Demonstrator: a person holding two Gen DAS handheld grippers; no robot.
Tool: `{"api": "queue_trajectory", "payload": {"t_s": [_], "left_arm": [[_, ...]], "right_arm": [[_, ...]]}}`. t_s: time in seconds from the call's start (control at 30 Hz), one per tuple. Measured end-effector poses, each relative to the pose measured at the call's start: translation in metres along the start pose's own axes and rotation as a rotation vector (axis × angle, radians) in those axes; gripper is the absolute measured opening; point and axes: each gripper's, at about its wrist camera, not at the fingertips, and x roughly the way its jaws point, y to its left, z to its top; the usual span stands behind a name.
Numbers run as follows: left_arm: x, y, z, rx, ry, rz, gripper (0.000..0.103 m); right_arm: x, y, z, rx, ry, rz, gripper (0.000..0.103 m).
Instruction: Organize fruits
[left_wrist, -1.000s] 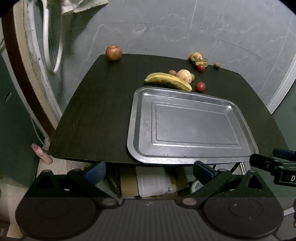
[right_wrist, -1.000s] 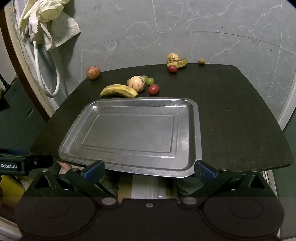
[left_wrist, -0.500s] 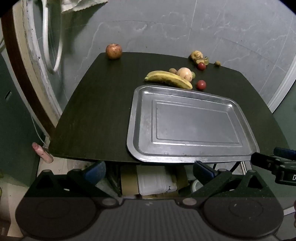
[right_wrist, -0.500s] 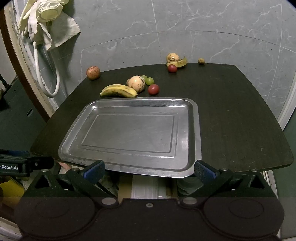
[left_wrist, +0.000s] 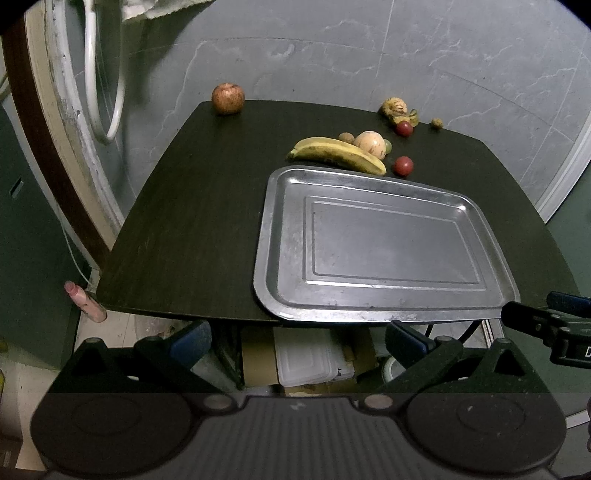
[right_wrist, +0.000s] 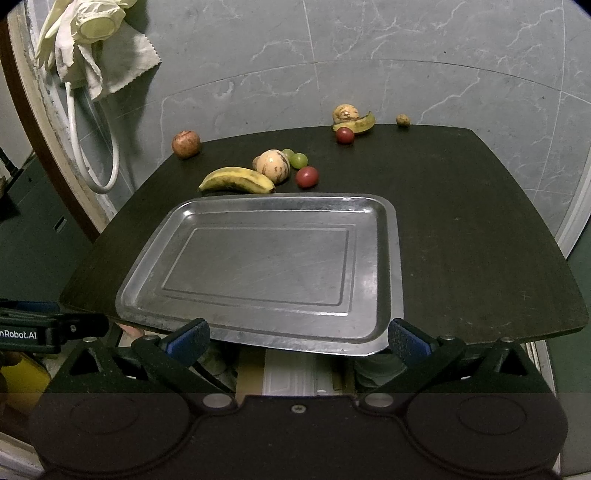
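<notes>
A bare metal tray (left_wrist: 384, 314) (right_wrist: 393, 266) lies on the dark table, overhanging its near edge. Behind it sit a yellow banana (left_wrist: 338, 155) (right_wrist: 236, 180), a pale round fruit (left_wrist: 370, 143) (right_wrist: 273, 165), a green grape (right_wrist: 298, 159) and a red fruit (left_wrist: 402, 165) (right_wrist: 307, 176). A reddish apple (left_wrist: 228, 98) (right_wrist: 186, 144) rests at the far left corner. Another red fruit (left_wrist: 404, 128) (right_wrist: 344, 135) and a small banana (right_wrist: 356, 123) lie at the far edge. My left gripper (left_wrist: 299, 341) and right gripper (right_wrist: 299, 338) both stand open, below the table's near edge, holding nothing.
The dark table (left_wrist: 192, 221) (right_wrist: 480, 240) stands against a grey marble wall. A white hose (left_wrist: 103, 74) and cloth (right_wrist: 110, 70) hang at the left. A small nut (right_wrist: 403, 120) sits at the far right. Boxes (left_wrist: 310, 362) lie under the table.
The left wrist view has shifted slightly, with the table sitting a little higher in frame. The right wrist view is nearly unchanged. Both grippers stay open.
</notes>
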Motion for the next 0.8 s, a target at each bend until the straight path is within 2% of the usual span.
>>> {"api": "queue_trajectory", "payload": {"t_s": [0.8], "left_arm": [[-0.0009,-0.0013,0.0042,0.001,0.017,0.009,0.102]], "right_arm": [[-0.0003,-0.0024,0.0021,0.002,0.002,0.001,0.102]]}}
